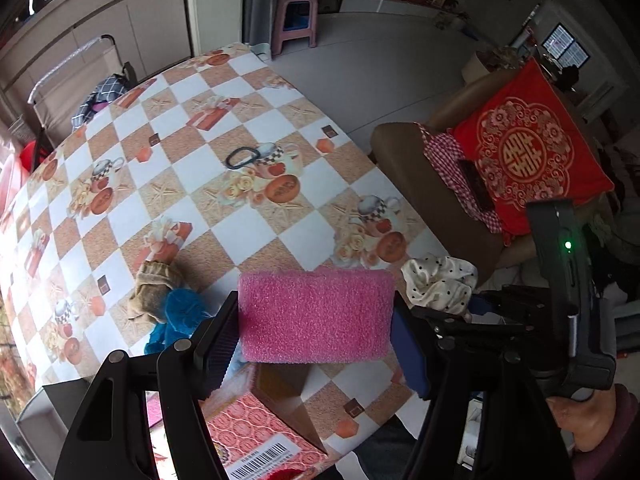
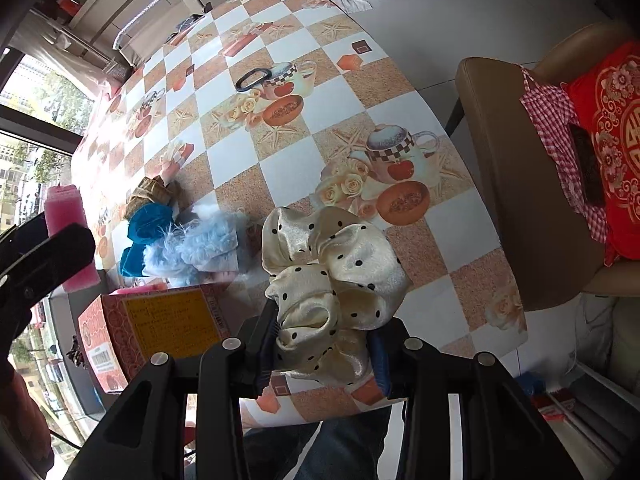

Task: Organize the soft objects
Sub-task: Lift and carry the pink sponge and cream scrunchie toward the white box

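Note:
My left gripper (image 1: pixel 316 320) is shut on a pink sponge (image 1: pixel 316 314), held in the air above the open red cardboard box (image 1: pixel 256 436) at the table's near edge. My right gripper (image 2: pixel 324 350) is shut on a cream satin scrunchie with black dots (image 2: pixel 336 276), lifted over the near right part of the table; the scrunchie (image 1: pixel 438 284) also shows beside the sponge. On the table lie a tan sock (image 2: pixel 150 194), a teal blue fuzzy piece (image 2: pixel 140 236) and a light blue fluffy piece (image 2: pixel 200 242), clustered just behind the box (image 2: pixel 148 328).
The table (image 1: pixel 280 184) wears a checked cloth printed with teapots. A black hair tie (image 1: pixel 242 157) lies near its middle. A brown chair (image 2: pixel 520 184) with a red cushion (image 1: pixel 532 148) and gingham cloth stands to the right. A pink stool (image 1: pixel 296 20) stands far off.

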`<state>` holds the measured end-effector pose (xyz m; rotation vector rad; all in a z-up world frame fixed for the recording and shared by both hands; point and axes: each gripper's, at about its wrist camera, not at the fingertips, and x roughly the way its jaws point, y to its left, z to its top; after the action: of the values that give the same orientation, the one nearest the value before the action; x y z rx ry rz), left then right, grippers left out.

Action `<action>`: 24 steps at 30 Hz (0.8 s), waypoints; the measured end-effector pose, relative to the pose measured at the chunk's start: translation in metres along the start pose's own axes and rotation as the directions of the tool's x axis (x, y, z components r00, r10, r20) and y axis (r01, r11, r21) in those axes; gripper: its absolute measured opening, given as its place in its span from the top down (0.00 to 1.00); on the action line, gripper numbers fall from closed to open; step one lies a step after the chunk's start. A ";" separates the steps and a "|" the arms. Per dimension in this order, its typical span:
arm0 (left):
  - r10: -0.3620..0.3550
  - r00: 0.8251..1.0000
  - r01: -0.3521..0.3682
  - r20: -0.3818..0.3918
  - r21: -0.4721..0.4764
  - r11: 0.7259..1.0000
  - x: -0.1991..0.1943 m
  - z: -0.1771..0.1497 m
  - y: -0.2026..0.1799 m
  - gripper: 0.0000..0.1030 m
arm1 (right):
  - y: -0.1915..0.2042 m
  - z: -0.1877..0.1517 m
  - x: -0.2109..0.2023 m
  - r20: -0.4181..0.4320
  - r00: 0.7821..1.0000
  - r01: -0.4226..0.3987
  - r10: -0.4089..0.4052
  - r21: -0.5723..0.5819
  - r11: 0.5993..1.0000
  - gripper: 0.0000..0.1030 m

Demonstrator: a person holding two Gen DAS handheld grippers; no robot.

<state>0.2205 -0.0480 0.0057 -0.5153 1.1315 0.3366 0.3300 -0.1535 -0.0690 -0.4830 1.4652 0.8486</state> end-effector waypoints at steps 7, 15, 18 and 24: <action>-0.047 0.999 0.048 -0.012 0.087 0.995 -0.005 -0.021 -0.030 0.29 | -0.014 -0.027 -0.010 0.000 1.000 0.010 -0.010 0.033 0.999 0.60; -0.077 0.996 0.083 -0.039 0.192 0.978 -0.010 -0.051 -0.052 0.29 | -0.020 -0.055 -0.010 -0.023 1.000 0.018 -0.017 0.055 0.998 0.60; -0.077 0.996 0.086 -0.049 0.226 0.970 -0.011 -0.064 -0.057 0.29 | -0.016 -0.064 -0.008 -0.034 0.999 0.020 -0.018 0.048 0.999 0.60; -0.092 0.993 0.109 -0.078 0.270 0.957 -0.016 -0.090 -0.057 0.29 | -0.002 -0.077 -0.001 -0.061 0.998 0.016 -0.015 0.014 1.000 0.60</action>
<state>0.1741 -0.1452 0.0030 -0.3389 1.1875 0.0722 0.2810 -0.2130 -0.0748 -0.5129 1.5210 0.8168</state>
